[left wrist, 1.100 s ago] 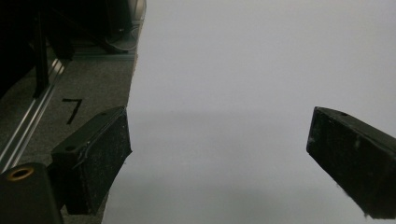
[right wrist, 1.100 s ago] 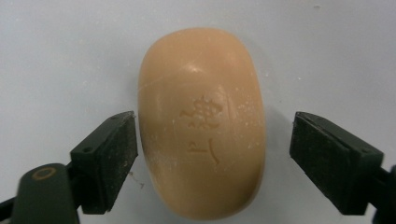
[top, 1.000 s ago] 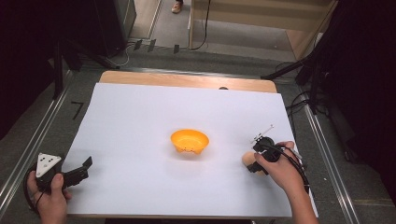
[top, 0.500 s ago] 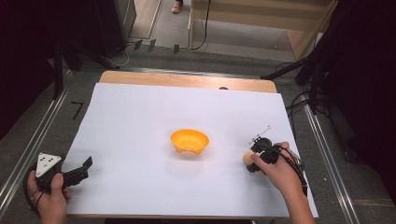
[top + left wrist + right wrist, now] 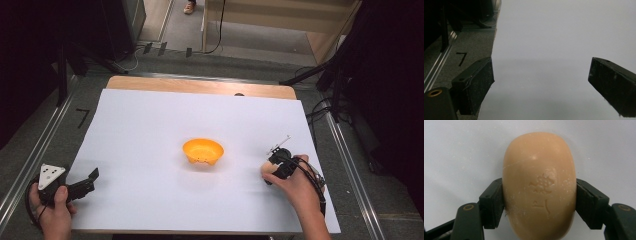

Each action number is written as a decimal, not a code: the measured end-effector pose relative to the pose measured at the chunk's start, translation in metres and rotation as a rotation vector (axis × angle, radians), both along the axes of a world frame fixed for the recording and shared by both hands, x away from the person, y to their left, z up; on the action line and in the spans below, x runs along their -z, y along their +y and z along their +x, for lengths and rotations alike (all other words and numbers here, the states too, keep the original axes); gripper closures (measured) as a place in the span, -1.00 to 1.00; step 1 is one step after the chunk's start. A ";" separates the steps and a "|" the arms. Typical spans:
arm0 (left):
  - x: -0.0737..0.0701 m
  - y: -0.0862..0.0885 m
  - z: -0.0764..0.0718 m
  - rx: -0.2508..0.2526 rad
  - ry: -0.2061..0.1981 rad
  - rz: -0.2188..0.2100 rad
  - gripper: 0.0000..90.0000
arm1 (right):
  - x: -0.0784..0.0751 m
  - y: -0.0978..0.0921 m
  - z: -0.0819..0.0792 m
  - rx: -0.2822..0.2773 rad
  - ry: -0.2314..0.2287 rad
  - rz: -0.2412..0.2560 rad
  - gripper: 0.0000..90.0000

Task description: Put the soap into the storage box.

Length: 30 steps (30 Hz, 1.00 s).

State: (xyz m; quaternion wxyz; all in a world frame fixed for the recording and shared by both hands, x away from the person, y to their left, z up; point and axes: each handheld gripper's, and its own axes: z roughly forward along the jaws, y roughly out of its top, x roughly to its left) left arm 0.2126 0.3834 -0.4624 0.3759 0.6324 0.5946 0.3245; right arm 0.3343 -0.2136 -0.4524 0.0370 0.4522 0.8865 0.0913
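Note:
A tan oval bar of soap (image 5: 539,170) with a stamped mark sits between the two black jaws of my right gripper (image 5: 539,202), which is shut on its sides over the white sheet. In the high view the right gripper (image 5: 274,169) is at the right of the table, under the person's hand, a little right of an orange bowl (image 5: 202,151) standing at the middle. My left gripper (image 5: 90,180) rests at the sheet's front left corner. Its jaws stand wide apart (image 5: 541,82) with nothing between them.
A white sheet (image 5: 150,120) covers most of the wooden table (image 5: 200,86). Metal rails (image 5: 345,150) run along both sides. Grey floor with cables and dark stands lies beyond the far edge.
The right hand with its gripper has shifted slightly left toward the bowl, and now covers the soap in the high view. The left gripper has not moved.

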 end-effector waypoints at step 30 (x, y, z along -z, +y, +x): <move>0.000 0.001 -0.001 0.001 -0.003 -0.010 -0.85 | -0.042 0.020 0.011 -0.300 -0.078 0.034 -0.26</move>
